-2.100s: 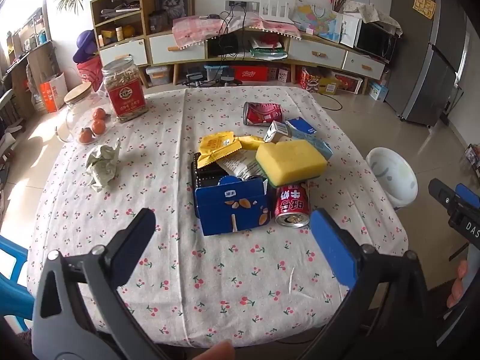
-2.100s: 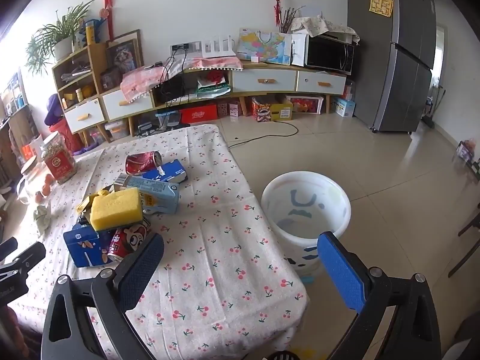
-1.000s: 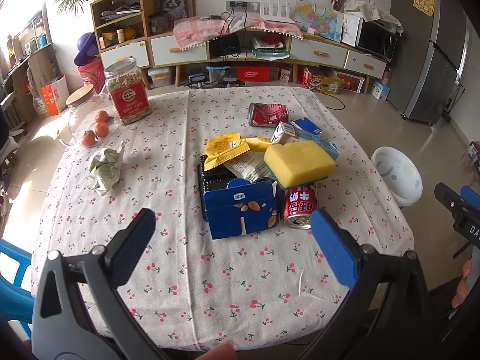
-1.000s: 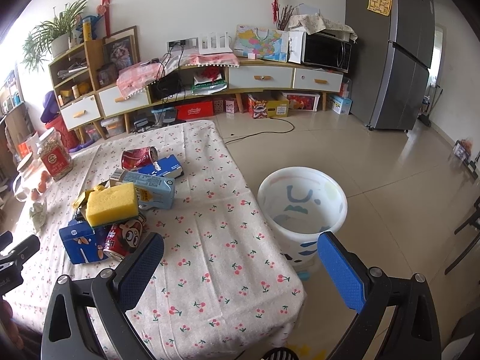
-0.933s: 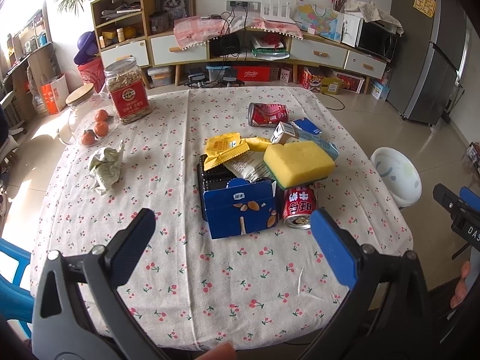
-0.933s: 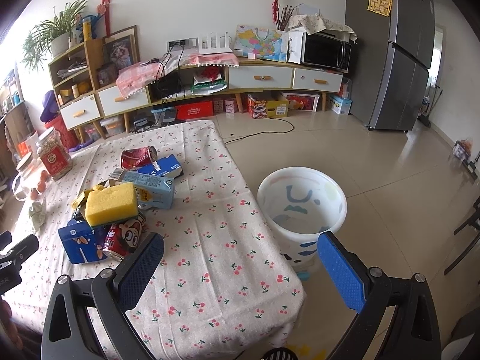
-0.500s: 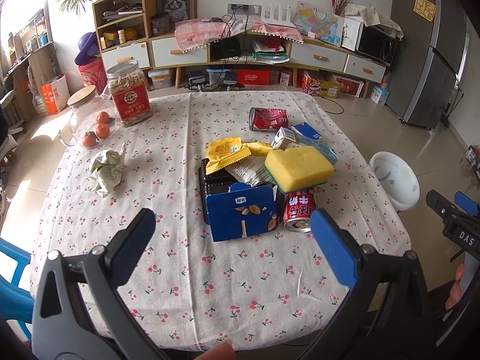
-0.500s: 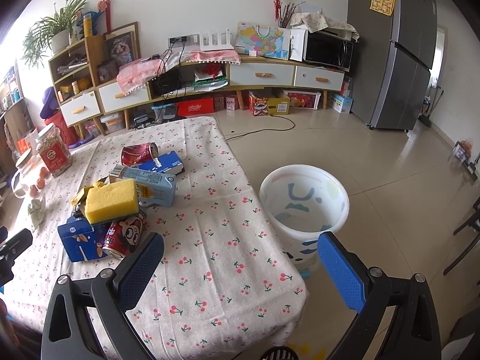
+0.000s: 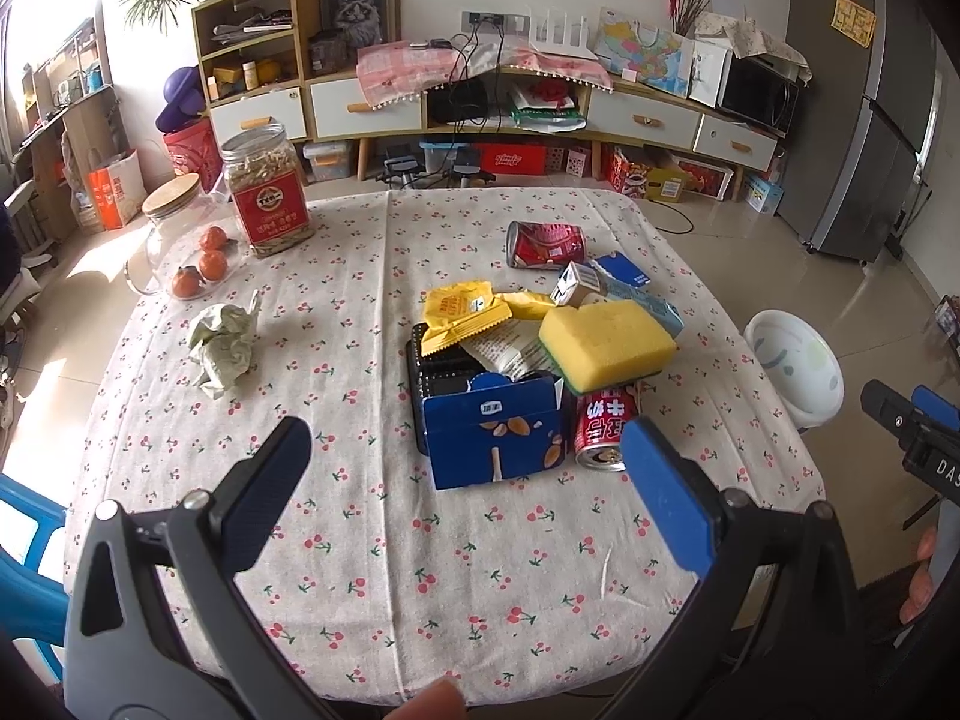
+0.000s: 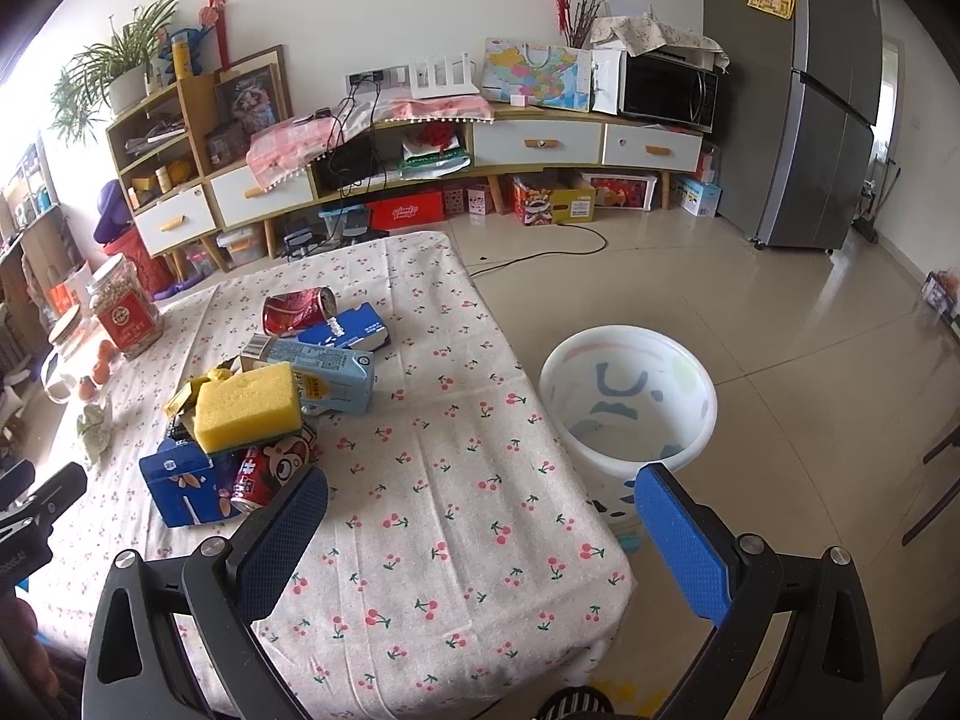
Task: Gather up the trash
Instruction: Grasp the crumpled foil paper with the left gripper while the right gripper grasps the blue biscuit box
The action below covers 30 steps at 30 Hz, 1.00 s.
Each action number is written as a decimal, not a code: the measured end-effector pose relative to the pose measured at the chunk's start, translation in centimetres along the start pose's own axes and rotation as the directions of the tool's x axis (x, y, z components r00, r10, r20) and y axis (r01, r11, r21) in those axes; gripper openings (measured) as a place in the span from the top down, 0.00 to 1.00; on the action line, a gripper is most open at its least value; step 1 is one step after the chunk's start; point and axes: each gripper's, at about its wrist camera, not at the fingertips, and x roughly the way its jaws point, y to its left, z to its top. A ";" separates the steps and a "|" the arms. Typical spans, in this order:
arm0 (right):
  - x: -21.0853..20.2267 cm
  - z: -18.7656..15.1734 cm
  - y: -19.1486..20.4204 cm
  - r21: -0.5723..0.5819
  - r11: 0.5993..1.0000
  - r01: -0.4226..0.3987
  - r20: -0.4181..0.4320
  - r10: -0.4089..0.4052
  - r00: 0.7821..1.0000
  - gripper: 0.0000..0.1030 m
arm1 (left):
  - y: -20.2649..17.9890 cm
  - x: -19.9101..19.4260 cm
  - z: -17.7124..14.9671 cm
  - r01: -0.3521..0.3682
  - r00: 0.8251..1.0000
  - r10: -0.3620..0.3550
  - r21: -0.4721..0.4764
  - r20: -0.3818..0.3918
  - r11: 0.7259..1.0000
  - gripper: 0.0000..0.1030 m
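Both grippers are hanging over the near edge of the tabletop (image 9: 372,300) with nothing in them. The left gripper (image 9: 465,480) has its jaws spread wide, and the right gripper (image 10: 480,510) is spread wide too, sitting over the tabletop's right corner.

The trash is all piled up mid-tabletop on the cherry-print cloth. A yellow sponge (image 9: 606,339) sits on top of the heap, resting on a red can (image 9: 603,429) that lies on its side. Just left of that can and touching it is a blue box (image 9: 495,435), with a black tray (image 9: 435,372) behind it. A yellow wrapper (image 9: 462,315) is draped over the tray's far edge. Behind the sponge there's a light blue carton (image 10: 318,375), then a darker blue carton (image 10: 345,330), and a second red can (image 9: 545,245) lying furthest back.

Off to the left, well apart from the pile, is a crumpled paper (image 9: 222,342). Past it are a jar (image 9: 267,192) and some oranges (image 9: 201,267).

The white bin (image 10: 627,405) stands on the floor just beside the tabletop's right edge.
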 end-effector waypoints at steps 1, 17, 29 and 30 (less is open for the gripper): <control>0.0 0.1 0.0 0.004 1.000 -0.008 -0.002 0.008 1.000 0.00 | 0.1 0.0 0.0 0.000 1.000 0.000 -0.002 -0.001 1.000 0.01; 0.9 7.1 3.2 -0.078 0.992 -0.098 -0.052 0.094 0.994 0.00 | 2.1 2.4 2.9 -0.086 0.996 0.087 0.033 -0.035 0.996 0.01; 8.5 11.4 7.1 -0.102 0.978 -0.184 -0.156 0.167 0.974 0.00 | 11.0 9.9 6.7 -0.145 0.967 0.132 -0.042 -0.216 0.989 0.01; 9.7 11.2 7.1 -0.090 0.977 -0.195 -0.180 0.176 0.968 0.00 | 12.1 10.7 6.8 -0.154 0.962 0.136 -0.059 -0.237 0.986 0.01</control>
